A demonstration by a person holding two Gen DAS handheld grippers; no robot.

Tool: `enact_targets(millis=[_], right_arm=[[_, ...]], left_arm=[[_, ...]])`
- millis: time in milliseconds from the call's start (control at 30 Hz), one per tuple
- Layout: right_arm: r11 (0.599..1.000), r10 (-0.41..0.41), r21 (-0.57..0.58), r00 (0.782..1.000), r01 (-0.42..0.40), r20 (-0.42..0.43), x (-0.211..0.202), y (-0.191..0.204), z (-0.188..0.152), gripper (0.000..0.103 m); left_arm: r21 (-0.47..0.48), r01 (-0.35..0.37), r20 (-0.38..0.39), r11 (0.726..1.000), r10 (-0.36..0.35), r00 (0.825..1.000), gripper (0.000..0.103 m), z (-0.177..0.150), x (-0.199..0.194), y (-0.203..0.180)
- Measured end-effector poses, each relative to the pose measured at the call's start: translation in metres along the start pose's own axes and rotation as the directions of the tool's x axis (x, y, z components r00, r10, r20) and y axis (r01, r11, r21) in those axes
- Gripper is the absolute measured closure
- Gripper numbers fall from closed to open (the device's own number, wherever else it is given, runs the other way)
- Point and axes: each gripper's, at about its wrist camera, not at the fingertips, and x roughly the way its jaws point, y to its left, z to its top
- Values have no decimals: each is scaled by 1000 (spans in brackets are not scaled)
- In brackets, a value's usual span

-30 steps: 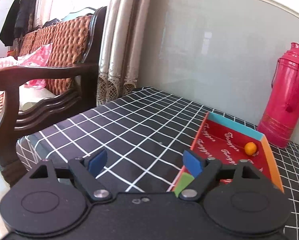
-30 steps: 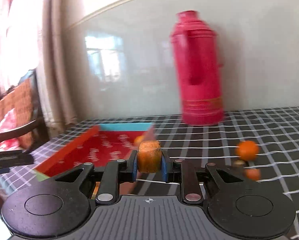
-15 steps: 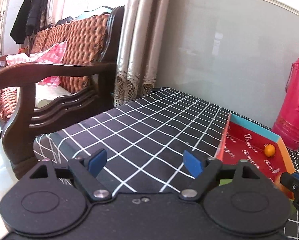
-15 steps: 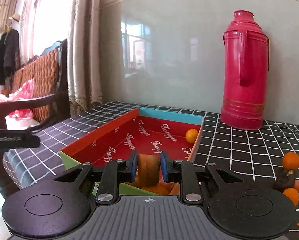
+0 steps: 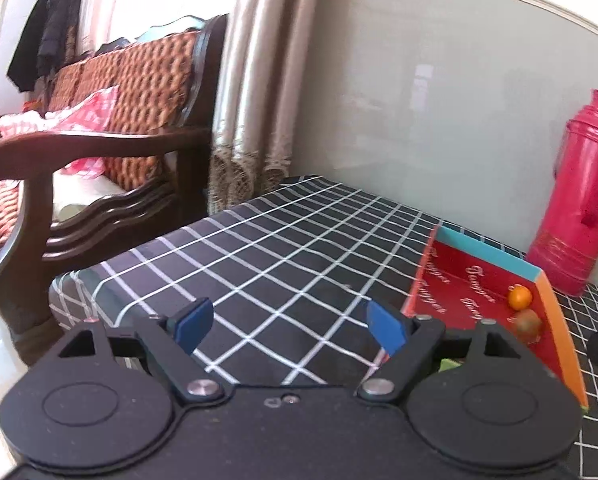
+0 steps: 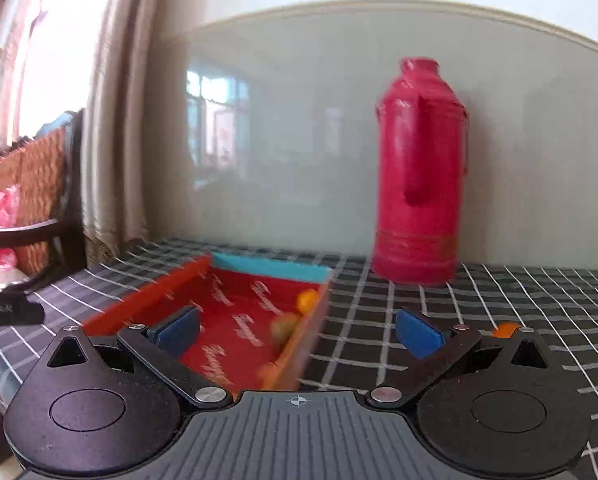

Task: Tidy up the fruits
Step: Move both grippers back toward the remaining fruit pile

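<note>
Brownish fruit (image 6: 283, 328) motion-blurred (kind unclear).

Glossy grey wall panel (image 5: 439, 120) w/ pale trim on top, reflecting a window. Beige curtains (image 5: 259, 92) hang left of it, next to a dark wood bench (image 5: 111, 152) w/ woven orange cushions. Dark coats (image 5: 47, 48) hang far left; bright daylight.

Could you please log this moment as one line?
right gripper: just opened, empty | brownish fruit: in tray | left gripper: open, empty
</note>
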Motion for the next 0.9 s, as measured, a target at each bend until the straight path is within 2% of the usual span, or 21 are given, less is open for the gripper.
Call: enact_targets(millis=[200, 300, 433, 600, 733, 900], right_arm=[[989, -139, 36, 988, 142, -61, -1, -37, 0, 0], [974, -216, 48, 971, 221, -98, -2, -62, -2, 0], [947, -305, 68, 944, 315, -130, -10, -95, -5, 0], [912, -385, 84, 910, 400, -152, -23, -131, -12, 0], [886, -437, 89, 884, 455, -163, -34, -155, -17, 0], [843, -514, 86, 842, 531, -162, -45, -179, -22, 0]], left_arm=[[39, 69, 19, 997, -70, 997, 24, -3, -6, -32], [78, 121, 33, 990, -124, 992, 24, -6, -11, -55], [153, 206, 48, 967, -215, 975, 21, -15, -20, -93], [251, 309, 46, 917, -330, 943, 17, -32, -32, -142], [348, 378, 27, 858, -412, 911, 15, -52, -41, -181], [397, 447, -32, 802, -474, 880, 14, -71, -43, -215]])
